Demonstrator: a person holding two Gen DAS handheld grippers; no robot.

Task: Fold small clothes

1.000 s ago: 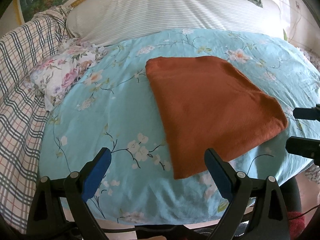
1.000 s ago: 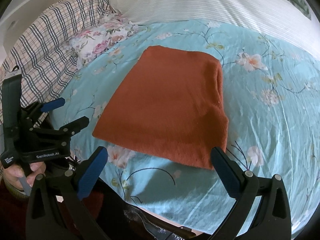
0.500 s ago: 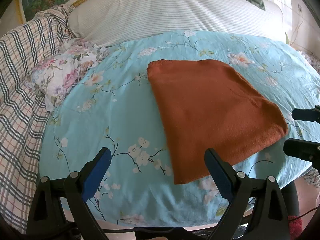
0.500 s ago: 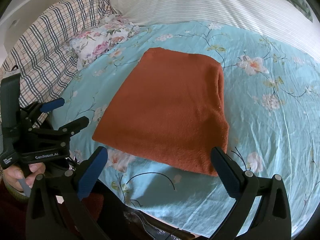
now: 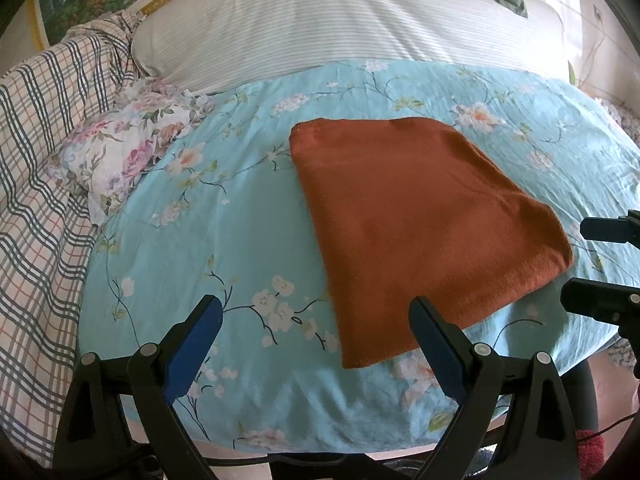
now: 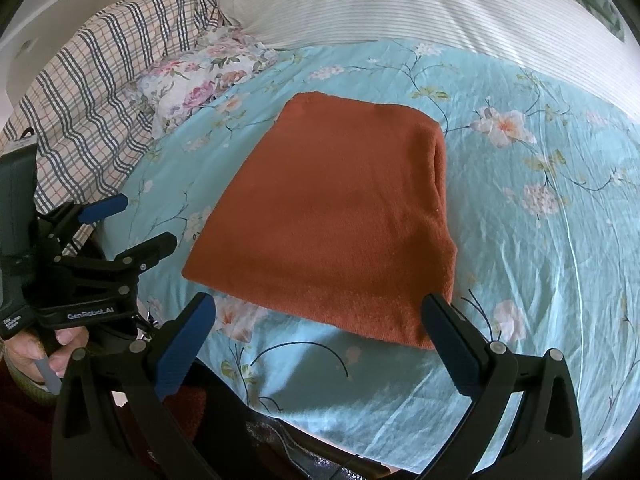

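A rust-orange knit garment point(image 5: 416, 216) lies folded flat on the light-blue floral bedsheet point(image 5: 224, 224); it also shows in the right wrist view point(image 6: 332, 224). My left gripper point(image 5: 316, 316) is open and empty, held above the sheet near the garment's near-left corner. My right gripper point(image 6: 320, 312) is open and empty over the garment's near edge. The left gripper also shows in the right wrist view point(image 6: 132, 220), held by a hand at the bed's edge. The right gripper shows at the right edge of the left wrist view point(image 5: 592, 264).
A small floral cloth point(image 5: 128, 148) lies at the left of the sheet beside a plaid blanket point(image 5: 36, 168). A striped white pillow point(image 5: 320, 24) lies at the back. The bed's front edge point(image 5: 320, 444) is just below the grippers.
Both grippers have drawn back a little toward the bed's front edge and stay open. The garment lies as before.
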